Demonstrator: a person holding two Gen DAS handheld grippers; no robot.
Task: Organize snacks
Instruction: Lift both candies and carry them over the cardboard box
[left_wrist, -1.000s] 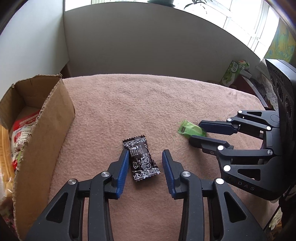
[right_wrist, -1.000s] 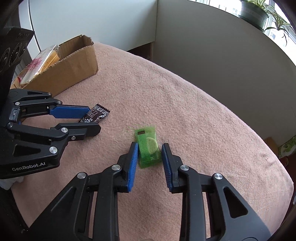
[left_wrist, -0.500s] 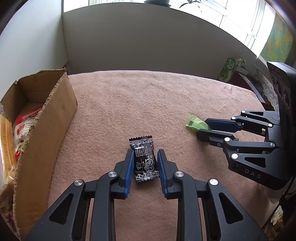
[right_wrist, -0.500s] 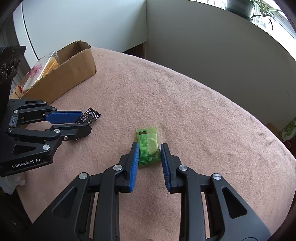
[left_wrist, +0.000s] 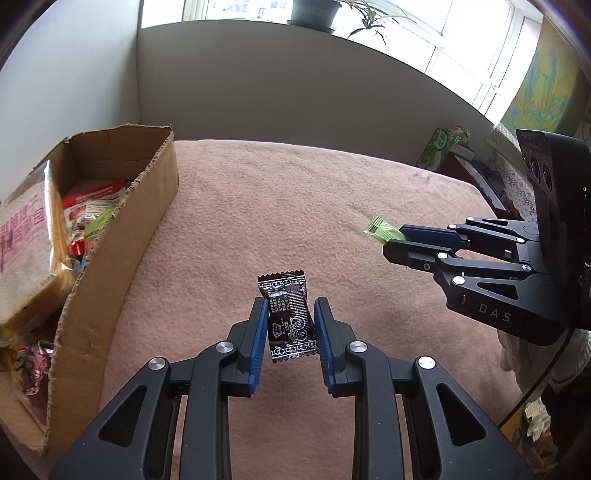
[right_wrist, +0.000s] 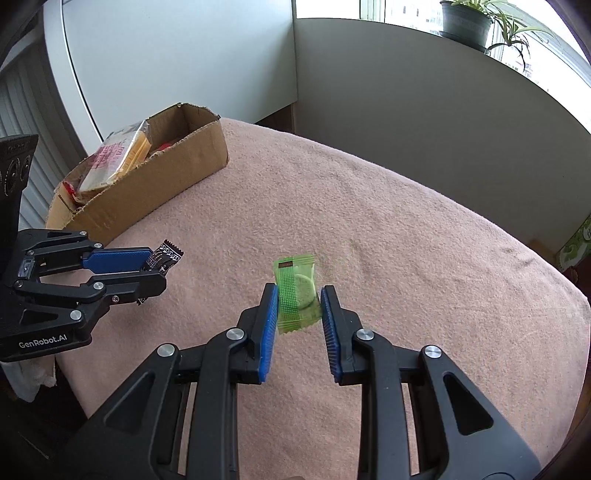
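Note:
My left gripper (left_wrist: 290, 314) is shut on a black candy packet (left_wrist: 288, 314) and holds it above the pink blanket (left_wrist: 258, 206). It also shows in the right wrist view (right_wrist: 155, 266) with the black packet (right_wrist: 166, 254) sticking out. My right gripper (right_wrist: 299, 302) is shut on a green candy packet (right_wrist: 297, 295), lifted off the blanket. In the left wrist view the right gripper (left_wrist: 397, 238) shows the green packet (left_wrist: 380, 229) at its tip. The cardboard box (left_wrist: 122, 236) with several snack bags stands at the left.
The box (right_wrist: 147, 188) lies at the blanket's far left edge in the right wrist view. A green carton (left_wrist: 441, 146) stands beyond the blanket's far right. Grey walls ring the back. The blanket (right_wrist: 406, 240) drops off at its right edge.
Both grippers closed on their packets and lifted them off the blanket. Both views have risen, and more of the box's inside shows.

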